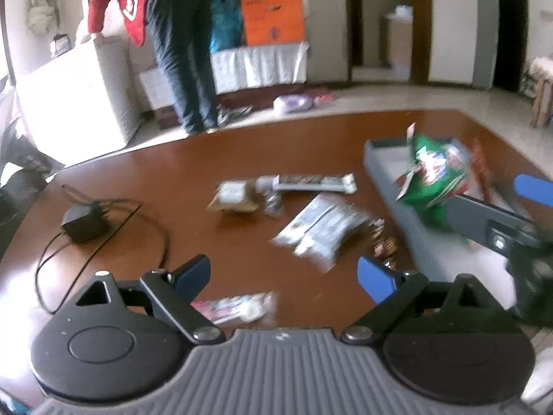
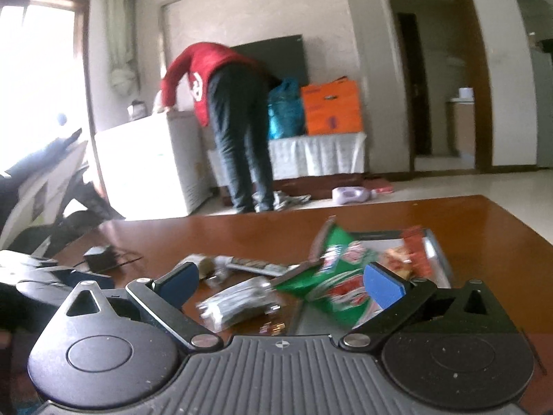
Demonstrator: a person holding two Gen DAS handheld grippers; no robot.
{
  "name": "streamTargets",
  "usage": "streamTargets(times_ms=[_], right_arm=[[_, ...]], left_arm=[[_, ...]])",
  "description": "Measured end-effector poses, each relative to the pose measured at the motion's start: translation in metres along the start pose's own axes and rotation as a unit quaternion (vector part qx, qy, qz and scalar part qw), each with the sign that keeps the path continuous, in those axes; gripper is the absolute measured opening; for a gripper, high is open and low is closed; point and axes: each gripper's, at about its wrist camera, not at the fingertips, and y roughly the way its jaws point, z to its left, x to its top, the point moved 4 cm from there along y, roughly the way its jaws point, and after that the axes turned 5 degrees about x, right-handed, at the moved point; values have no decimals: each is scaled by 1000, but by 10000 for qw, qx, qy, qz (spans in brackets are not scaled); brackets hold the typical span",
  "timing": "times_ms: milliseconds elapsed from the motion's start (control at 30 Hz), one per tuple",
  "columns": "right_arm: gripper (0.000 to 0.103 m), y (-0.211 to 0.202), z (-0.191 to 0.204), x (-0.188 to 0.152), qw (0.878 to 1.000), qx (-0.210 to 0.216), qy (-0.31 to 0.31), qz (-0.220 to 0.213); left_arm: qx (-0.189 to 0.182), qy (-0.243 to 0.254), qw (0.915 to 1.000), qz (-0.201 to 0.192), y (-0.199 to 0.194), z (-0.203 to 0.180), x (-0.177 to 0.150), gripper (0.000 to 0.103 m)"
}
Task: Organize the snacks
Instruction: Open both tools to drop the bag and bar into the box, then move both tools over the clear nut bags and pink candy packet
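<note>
A green snack bag [image 1: 437,176] [image 2: 331,276] lies tilted over the near wall of a grey tray [image 1: 383,173] [image 2: 437,252] on the brown table. Red-orange packets [image 2: 411,252] lie inside the tray. A silver packet [image 1: 321,228] [image 2: 238,302], a long white bar [image 1: 314,182] [image 2: 257,265], a tan packet [image 1: 235,195] and a pink-white packet [image 1: 238,306] lie loose on the table. My left gripper [image 1: 283,275] is open and empty above the table. My right gripper [image 2: 281,282] is open, just in front of the green bag, touching nothing; it also shows in the left wrist view [image 1: 501,221].
A black power adapter [image 1: 83,223] [image 2: 98,254] with its cable lies at the table's left. A person in red [image 1: 152,34] [image 2: 224,117] bends over a white chest [image 2: 148,162] beyond the table. An orange box [image 2: 331,107] stands at the wall.
</note>
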Motion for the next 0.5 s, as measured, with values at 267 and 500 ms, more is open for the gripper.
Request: streamTargets(times_ms=[267,500], right_arm=[[103,9,51,0,9988,240,-245,346],[103,19,67,-1,9974,218,-292,616]], left_arm=[[217,-81,9980,582,23,17,-12,94],[74,-629,9942,873,37,38,-13,94]])
